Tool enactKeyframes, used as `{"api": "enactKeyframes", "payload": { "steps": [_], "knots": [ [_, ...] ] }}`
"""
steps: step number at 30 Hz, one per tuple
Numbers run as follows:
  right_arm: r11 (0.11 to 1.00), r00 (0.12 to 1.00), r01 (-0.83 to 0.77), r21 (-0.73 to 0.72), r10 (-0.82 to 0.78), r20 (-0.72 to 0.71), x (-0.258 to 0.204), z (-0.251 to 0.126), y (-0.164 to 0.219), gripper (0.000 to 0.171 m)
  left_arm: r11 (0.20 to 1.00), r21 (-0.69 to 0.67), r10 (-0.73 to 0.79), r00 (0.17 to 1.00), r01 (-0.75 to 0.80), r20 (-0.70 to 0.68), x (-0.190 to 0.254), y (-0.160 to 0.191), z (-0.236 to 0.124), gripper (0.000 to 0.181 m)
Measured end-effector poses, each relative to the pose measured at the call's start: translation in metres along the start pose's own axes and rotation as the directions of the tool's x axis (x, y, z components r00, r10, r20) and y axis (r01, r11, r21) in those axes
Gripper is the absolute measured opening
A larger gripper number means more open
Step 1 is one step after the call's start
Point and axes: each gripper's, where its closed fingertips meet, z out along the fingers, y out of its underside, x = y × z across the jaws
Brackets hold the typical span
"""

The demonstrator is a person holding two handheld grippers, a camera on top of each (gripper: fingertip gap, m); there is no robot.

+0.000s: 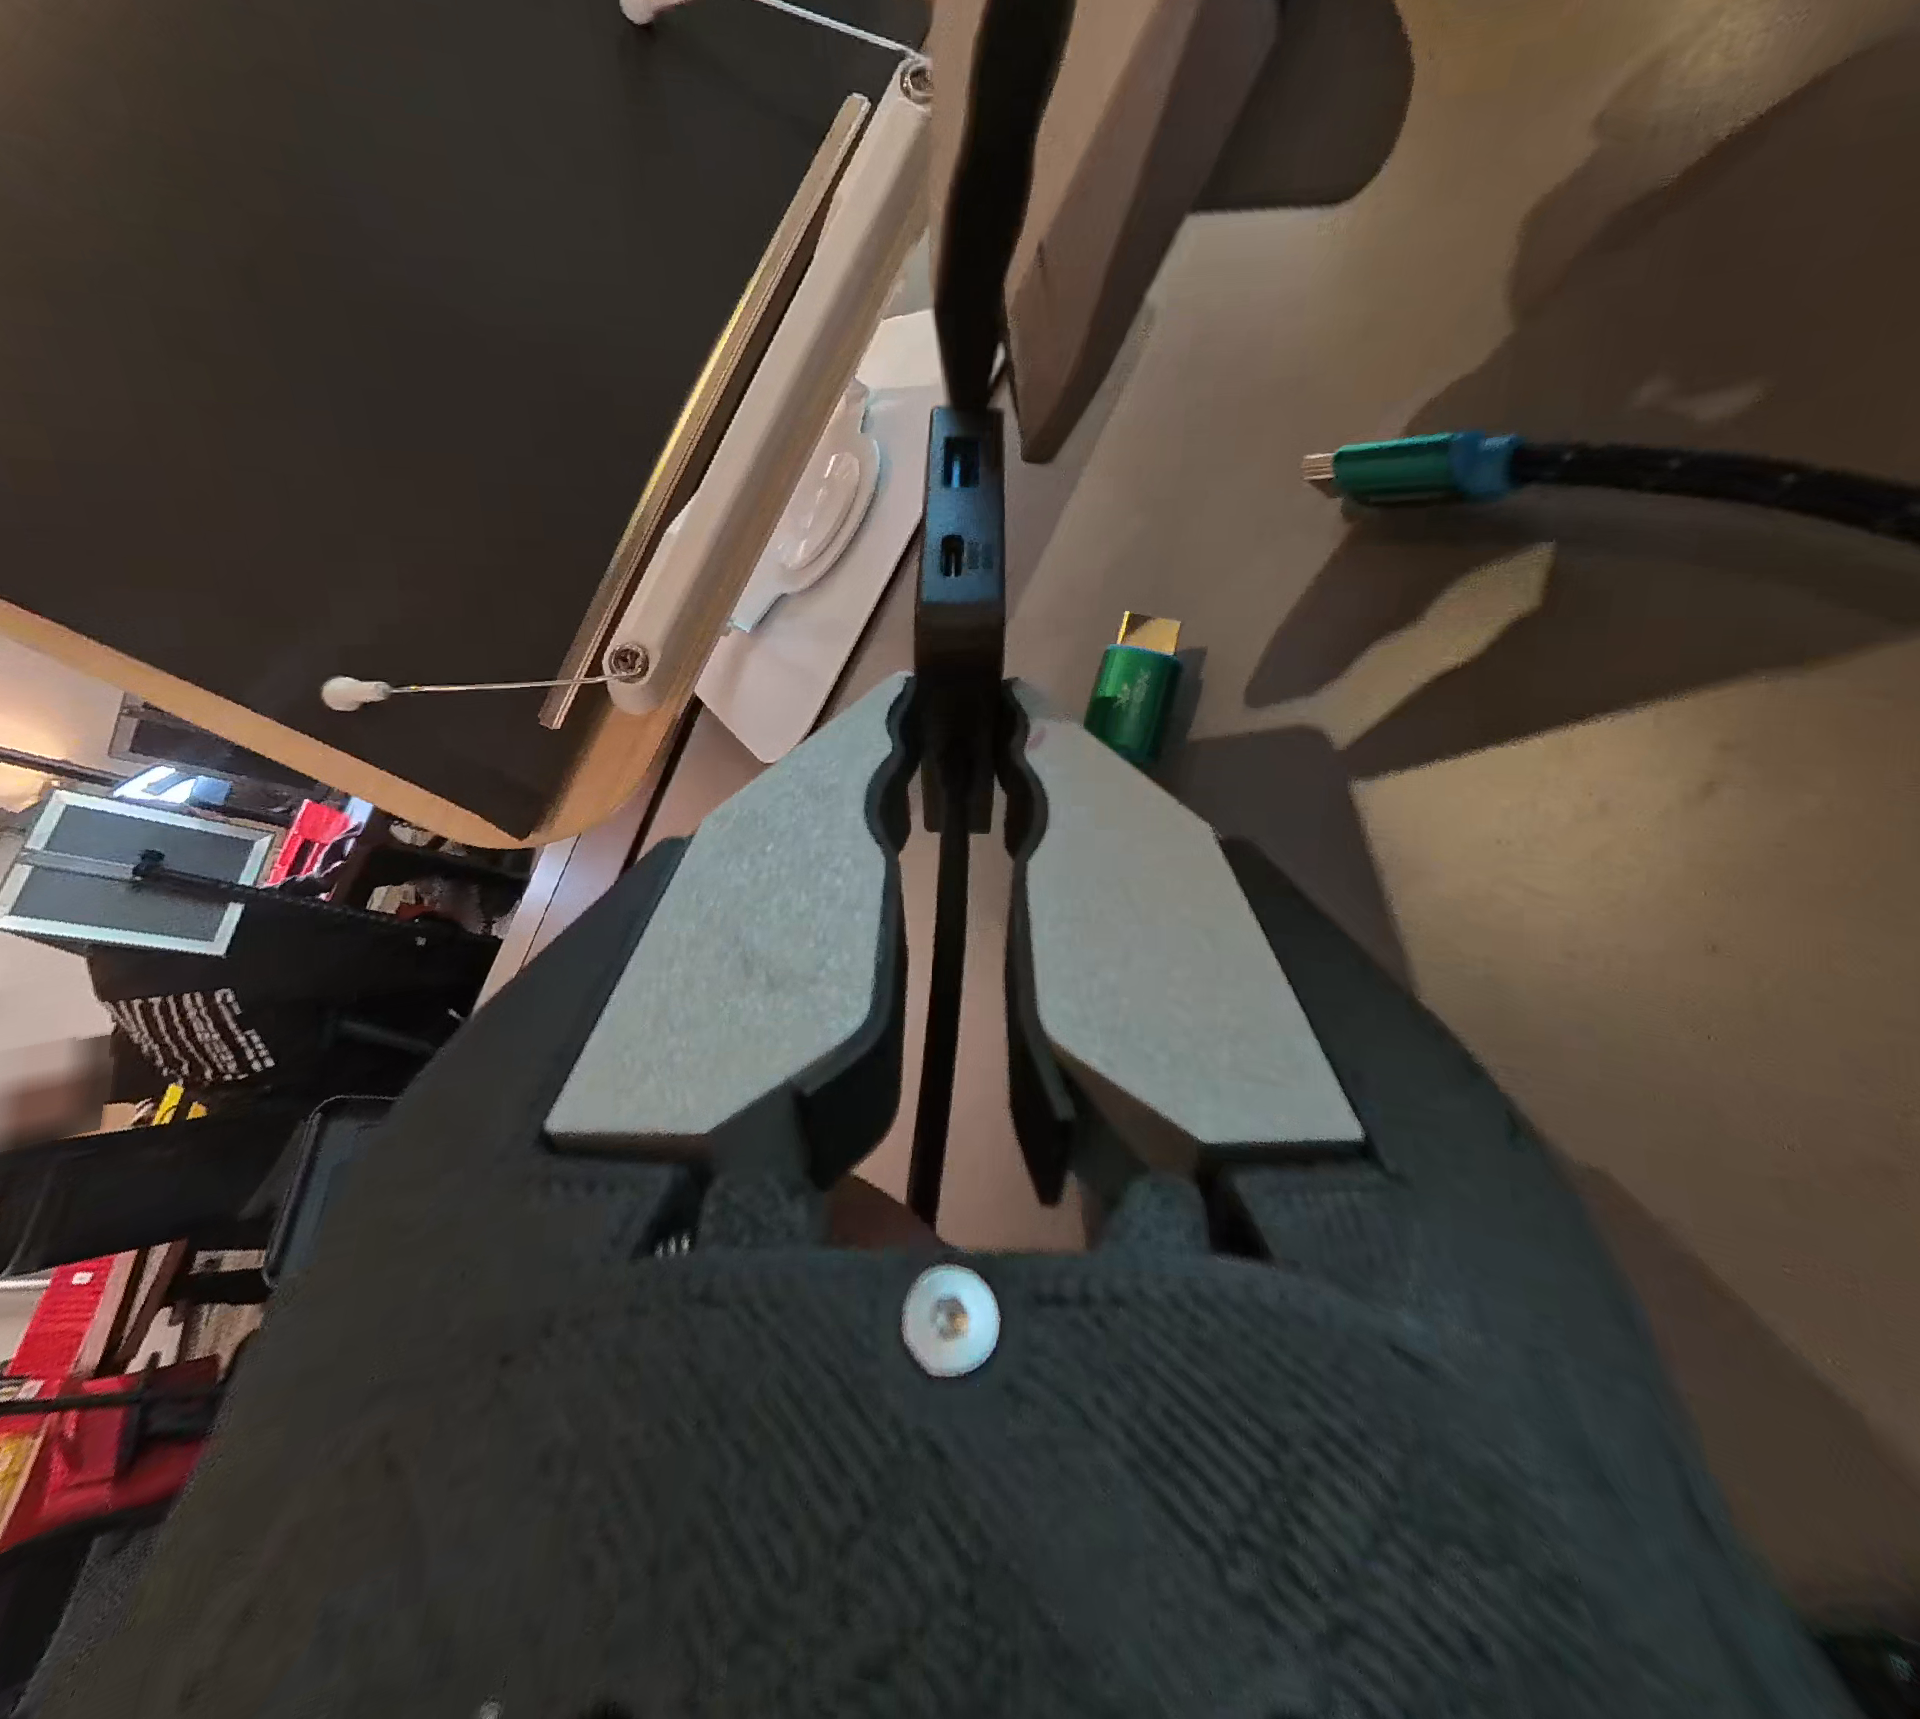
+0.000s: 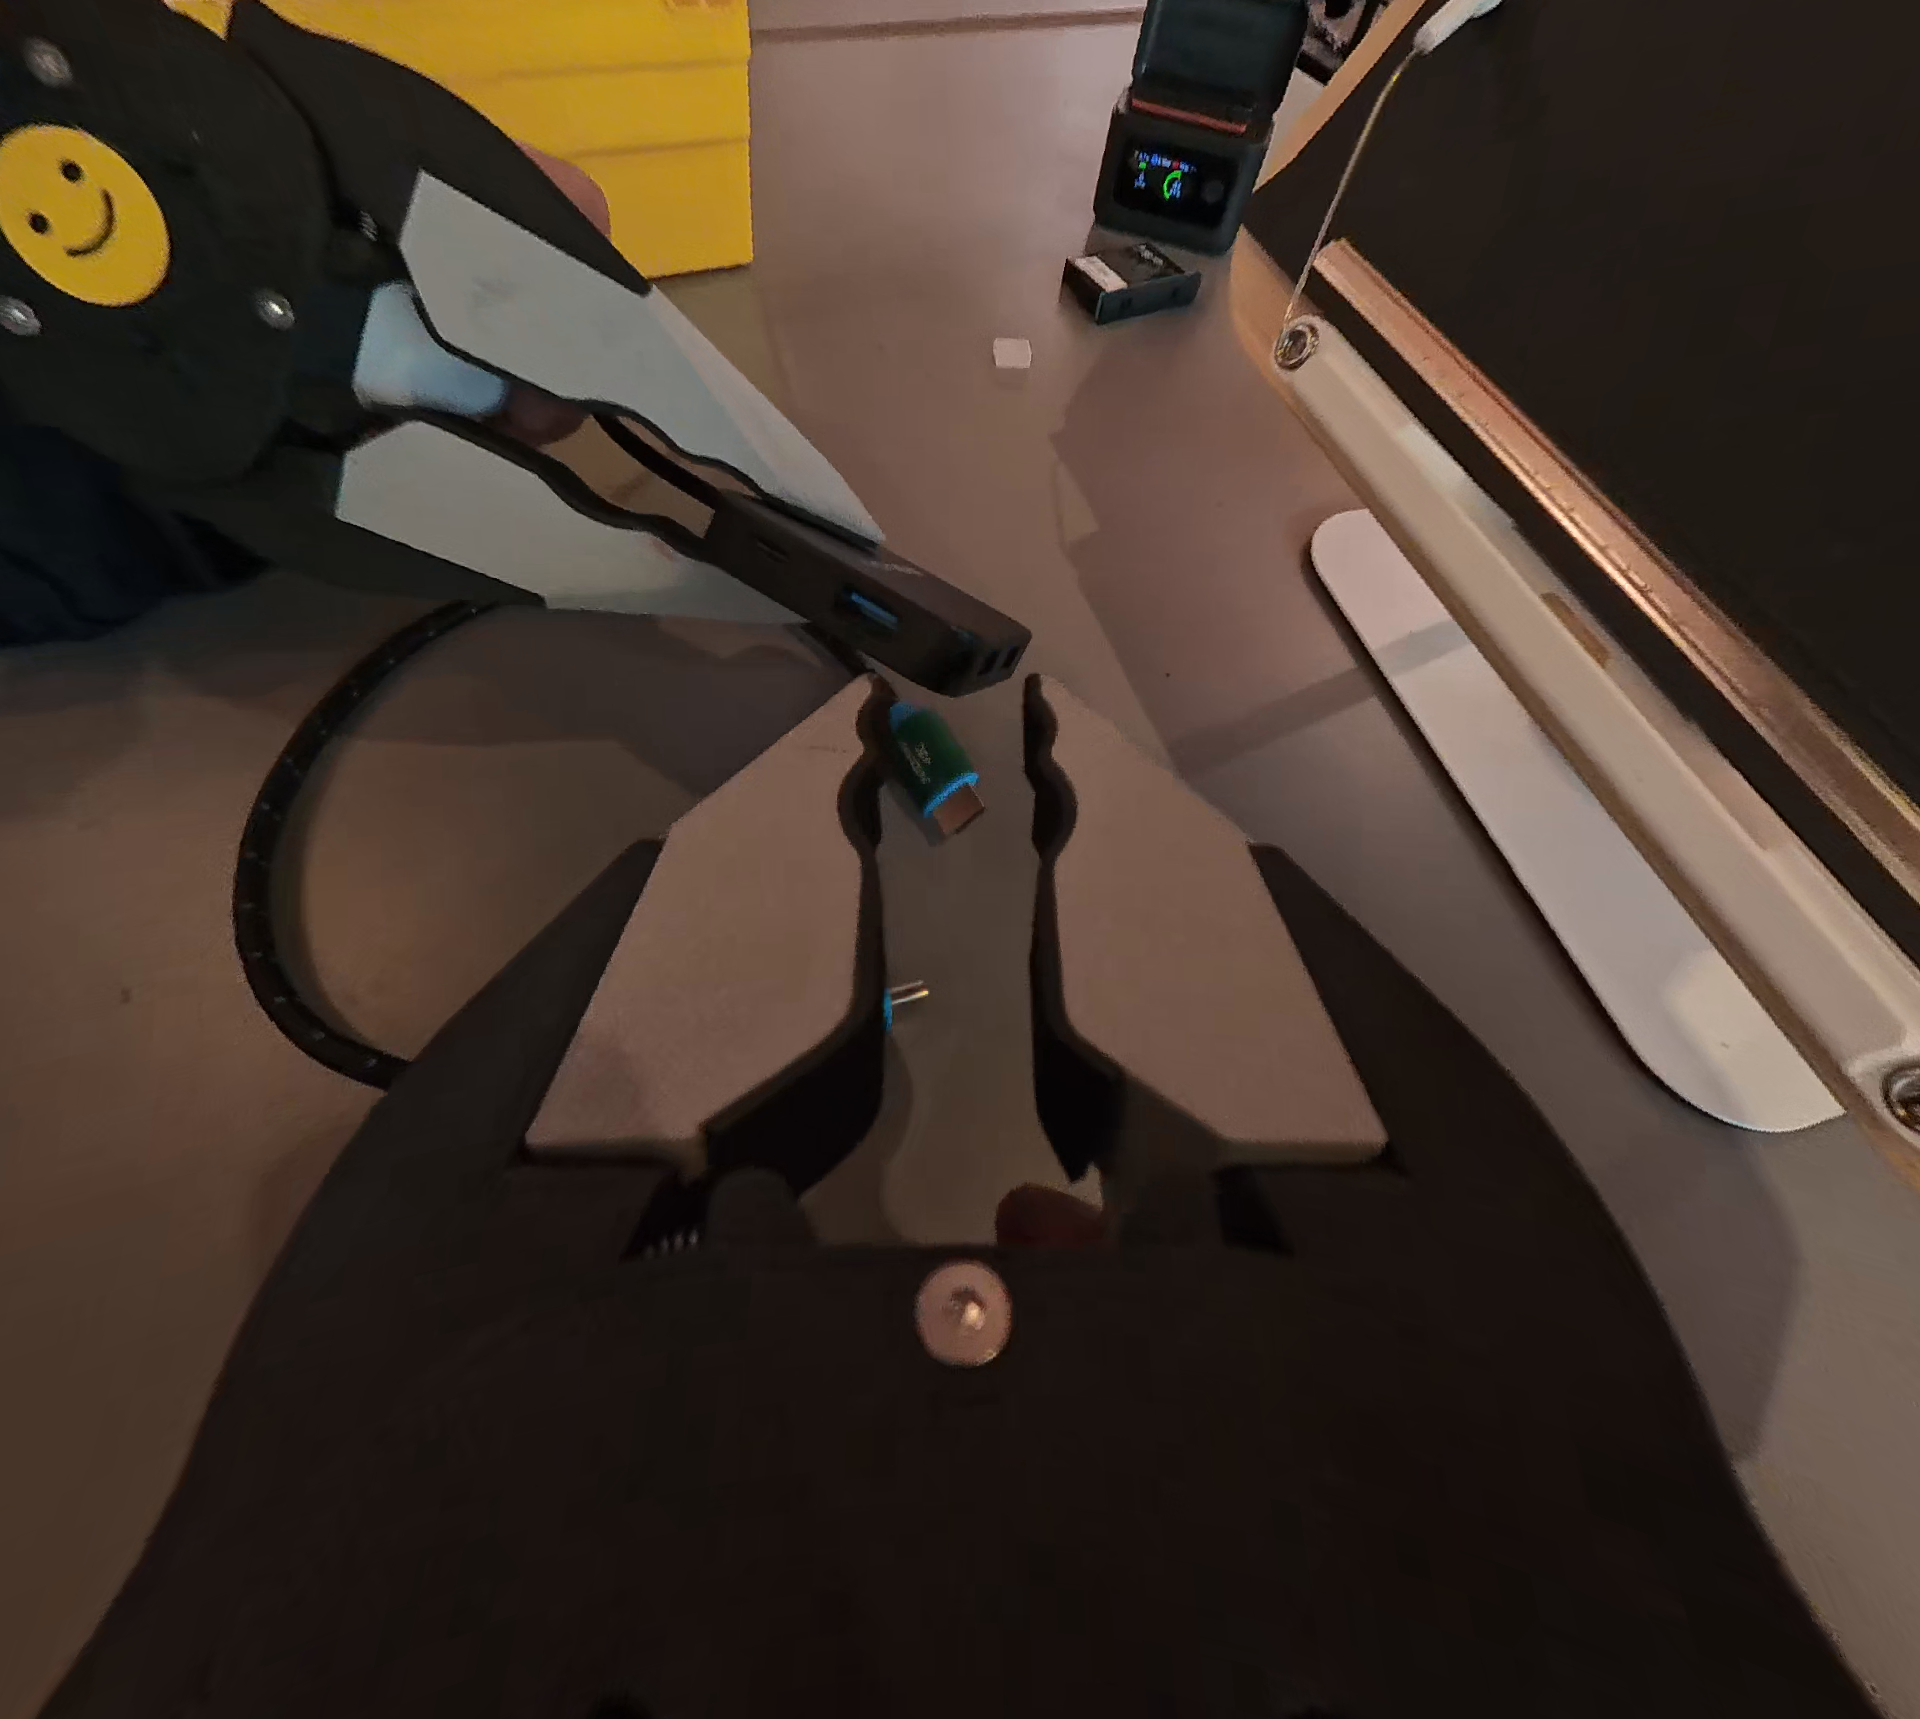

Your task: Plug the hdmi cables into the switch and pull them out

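My left gripper (image 1: pixel 961 734) is shut on one end of the black switch (image 1: pixel 961 547), held above the grey table; its free end with ports points away. It also shows in the right wrist view (image 2: pixel 935 630). A green HDMI plug (image 1: pixel 1138 698) lies on the table just right of the switch. A second green-and-blue plug (image 1: pixel 1423 469) on a black braided cable (image 1: pixel 1714 485) lies farther right. My right gripper (image 2: pixel 951 693) is open and empty, hovering over the first green plug (image 2: pixel 930 770), which lies between its fingers. The second plug's tip (image 2: pixel 906 1002) shows lower down. Nothing is plugged in.
A black board with a white rail (image 2: pixel 1558 630) stands on the right, and a white flat piece (image 2: pixel 1538 817) lies along it. Yellow bins (image 2: pixel 468 7) stand at the back left. A black device with a lit screen (image 2: pixel 1184 152) and a small black box (image 2: pixel 1132 282) are at the back. The braided cable (image 2: pixel 270 838) loops on the left. One gripper's finger ends stand about 5 centimetres off the other's. The white flat piece (image 2: pixel 1538 817) is about 20 centimetres from both grippers' fingertips.
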Motion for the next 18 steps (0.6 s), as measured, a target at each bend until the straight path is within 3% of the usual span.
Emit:
{"api": "enactKeyframes", "payload": {
  "steps": [5, 9, 18],
  "knots": [
    [0.999, 1.000, -0.007, 0.036, 0.007, 0.001, 0.000, -0.003, -0.006, 0.025, 1.000, 0.012, 0.011, 1.000, -0.011, 0.013, -0.001, -0.002, 0.000, 0.011],
    [0.999, 0.999, -0.035, 0.003, 0.035, -0.014, 0.005, 0.001, 0.001, 0.025, 0.996, -0.047, -0.071, 0.997, 0.071, 0.006, -0.005, 0.013, 0.006, 0.011],
    [0.975, 0.988, -0.155, -0.162, 0.155, -0.017, 0.012, 0.009, 0.033, 0.033, 0.979, -0.122, -0.144, 0.976, 0.165, 0.162, -0.037, 0.042, 0.005, 0.011]
  ]
}}
